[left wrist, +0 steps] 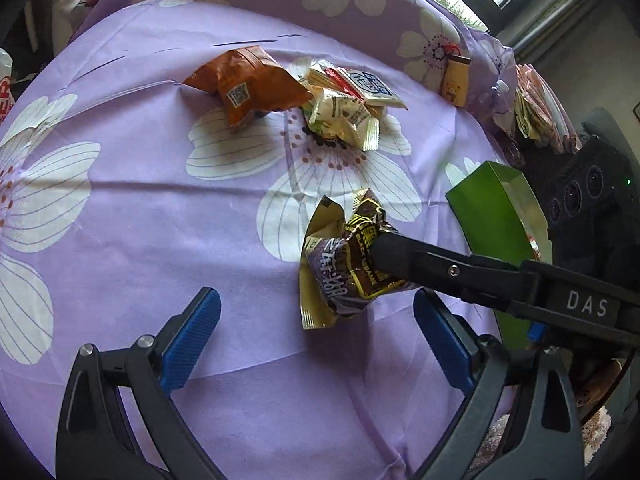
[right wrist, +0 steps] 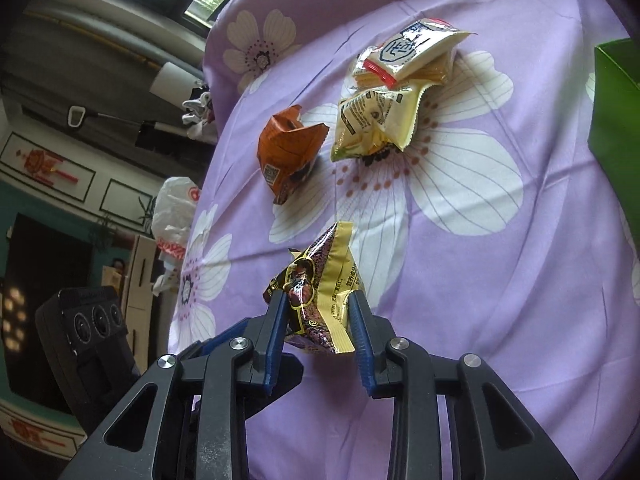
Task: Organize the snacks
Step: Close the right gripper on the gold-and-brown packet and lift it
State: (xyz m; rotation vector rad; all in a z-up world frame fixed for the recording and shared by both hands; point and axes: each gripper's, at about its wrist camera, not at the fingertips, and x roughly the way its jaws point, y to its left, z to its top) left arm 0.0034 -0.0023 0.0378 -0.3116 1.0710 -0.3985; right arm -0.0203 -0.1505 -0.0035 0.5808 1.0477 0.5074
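My right gripper [right wrist: 318, 308] is shut on a purple and gold snack packet [right wrist: 320, 292], its blue pads pressing both sides. The left wrist view shows that same packet [left wrist: 340, 268] crumpled just above the purple flowered cloth, with the right gripper's black fingers [left wrist: 400, 254] reaching in from the right. My left gripper [left wrist: 316, 316] stands open below the packet, nothing between its blue pads. Farther back lie an orange packet [left wrist: 248, 84] and a pile of pale yellow and white packets [left wrist: 348, 100]. A green paper bag [left wrist: 496, 216] stands open at the right.
The cloth [left wrist: 120, 240] covers a rounded table and a raised back. A small yellow charm [left wrist: 456, 80] hangs at the cloth's far right edge, with stacked packets [left wrist: 540, 112] beyond. A white plastic bag [right wrist: 176, 204] and a black device [right wrist: 88, 328] sit past the table's left edge.
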